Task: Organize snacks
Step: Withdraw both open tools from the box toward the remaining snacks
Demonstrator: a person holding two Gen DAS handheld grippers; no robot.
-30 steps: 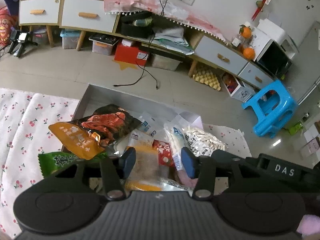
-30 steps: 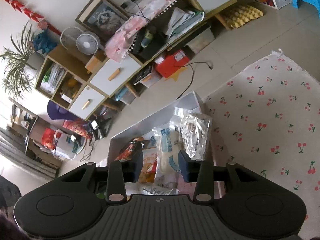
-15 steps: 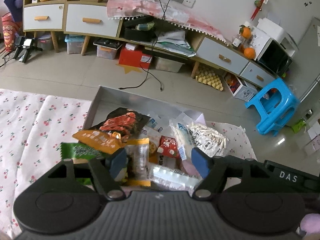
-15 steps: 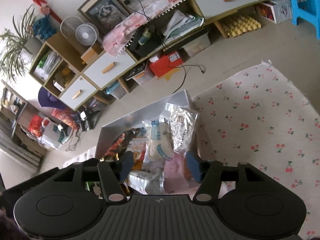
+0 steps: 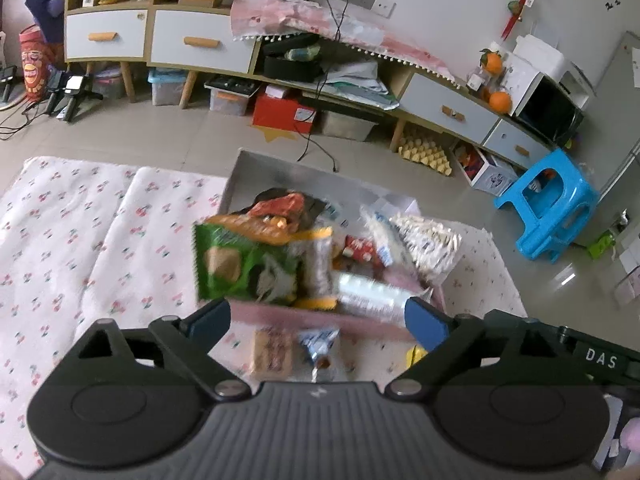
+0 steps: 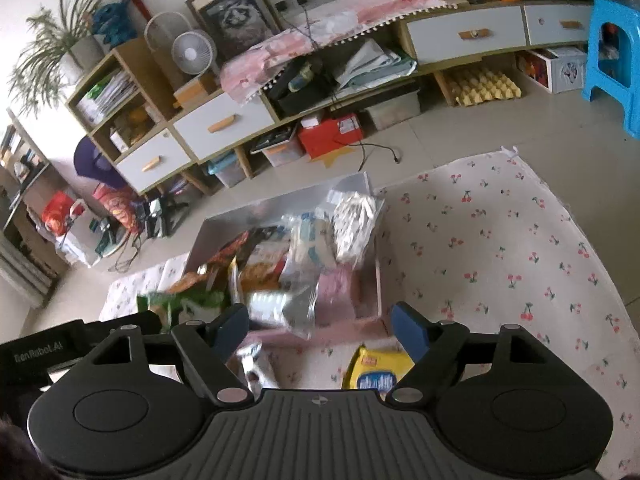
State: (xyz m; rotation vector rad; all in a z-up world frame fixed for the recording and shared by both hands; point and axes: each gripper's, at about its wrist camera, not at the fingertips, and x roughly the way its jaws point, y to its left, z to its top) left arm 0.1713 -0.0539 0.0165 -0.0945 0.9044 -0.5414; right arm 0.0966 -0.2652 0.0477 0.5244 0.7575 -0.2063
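A pink box (image 5: 280,314) with a silver lid behind it stands on the cherry-print cloth, heaped with snack bags. A green bag (image 5: 240,268) leans at its left and a clear bag of white pieces (image 5: 428,240) at its right. In front of the box lie a brown packet (image 5: 272,350), a blue-white packet (image 5: 320,342) and a yellow packet (image 6: 376,368). My left gripper (image 5: 318,320) hovers short of the box's near wall, jaws opening, nothing between them. My right gripper (image 6: 320,330) is likewise back from the box (image 6: 344,326), jaws opening and empty; a silver packet (image 6: 280,308) lies beyond it.
The cherry-print cloth (image 6: 500,248) spreads right of the box and also left (image 5: 100,240). Past the tiled floor runs a low cabinet (image 5: 192,44) with drawers, a red box (image 5: 284,112) and a trailing cable (image 5: 316,148) below. A blue stool (image 5: 552,208) stands right.
Both grippers have drawn back from the box and their jaws have spread wide. The loose packets in front of the box have come into view. The green bag now shows atop the heap's left side.
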